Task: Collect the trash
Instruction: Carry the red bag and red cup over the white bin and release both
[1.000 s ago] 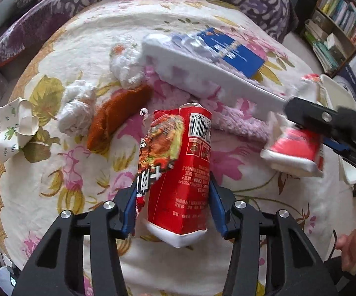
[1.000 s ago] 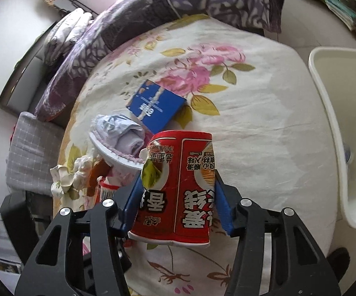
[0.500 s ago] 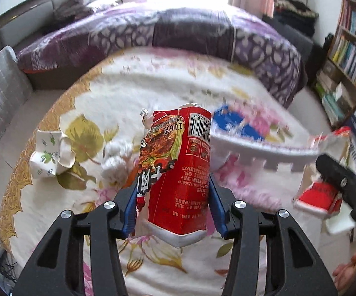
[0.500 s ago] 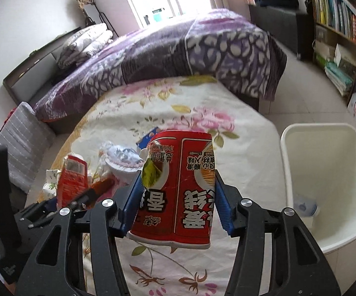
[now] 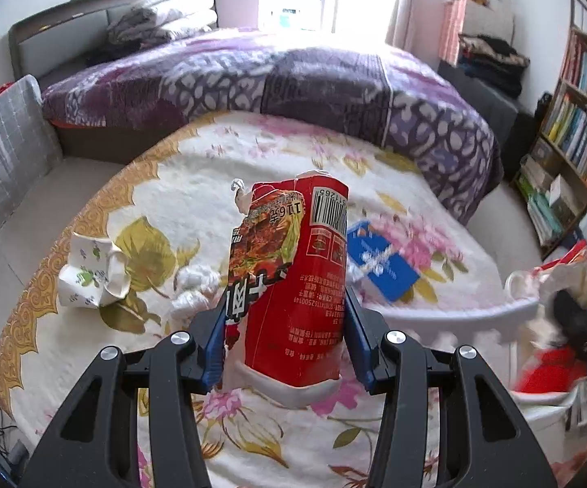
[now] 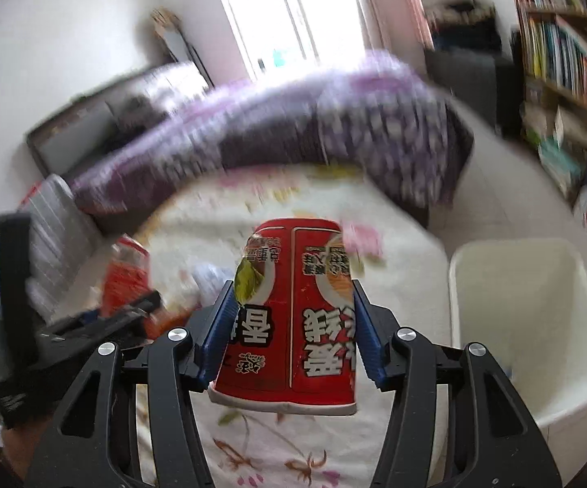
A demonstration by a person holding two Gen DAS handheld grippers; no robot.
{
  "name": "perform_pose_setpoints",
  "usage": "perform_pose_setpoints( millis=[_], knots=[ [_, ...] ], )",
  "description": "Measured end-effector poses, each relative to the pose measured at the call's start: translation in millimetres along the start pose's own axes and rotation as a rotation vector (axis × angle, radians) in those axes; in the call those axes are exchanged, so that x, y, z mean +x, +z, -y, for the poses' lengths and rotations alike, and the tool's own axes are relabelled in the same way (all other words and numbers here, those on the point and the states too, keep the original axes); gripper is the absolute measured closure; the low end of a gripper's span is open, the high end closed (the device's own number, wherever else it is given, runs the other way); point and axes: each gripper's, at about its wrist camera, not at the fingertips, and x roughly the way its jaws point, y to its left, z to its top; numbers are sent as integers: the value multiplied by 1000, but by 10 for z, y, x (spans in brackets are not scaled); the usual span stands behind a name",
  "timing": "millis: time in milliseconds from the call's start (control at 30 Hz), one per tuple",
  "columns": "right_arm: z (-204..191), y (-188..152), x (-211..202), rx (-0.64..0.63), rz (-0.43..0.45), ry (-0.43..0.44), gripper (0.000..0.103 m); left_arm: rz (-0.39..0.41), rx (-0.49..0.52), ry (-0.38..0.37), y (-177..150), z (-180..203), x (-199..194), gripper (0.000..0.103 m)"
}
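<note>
Black fingers (image 5: 163,398), blue pads (image 5: 214,341), silver screws.

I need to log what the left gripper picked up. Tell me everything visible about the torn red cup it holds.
The torn cup is a red paper noodle cup with a white rim, a barcode, Chinese print and a food picture. One side is ripped open with a ragged edge. It is upside down, rim nearest the camera, slightly tilted. The left gripper clamps it between blue pads, lifted above the floral sheet. Nothing else touches it.
</note>
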Motion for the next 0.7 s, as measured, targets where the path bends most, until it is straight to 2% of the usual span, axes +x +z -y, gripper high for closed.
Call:
perform_pose_setpoints(
  millis=[33, 133, 233, 700],
  knots=[
    [-52, 42, -99, -28, 50, 2, 52, 14, -6, -2, 18, 1, -32, 54],
    [-111, 117, -275, -48, 125, 19, 52, 37, -23, -8, 53, 2, -93, 54],
    [-124, 175, -343, -62, 151, 25, 52, 47, -28, -16, 76, 11, -125, 54],
    [-7, 178, -325, -27, 123, -76, 52, 93, -65, -17, 173, 68, -258, 54]
  ],
)
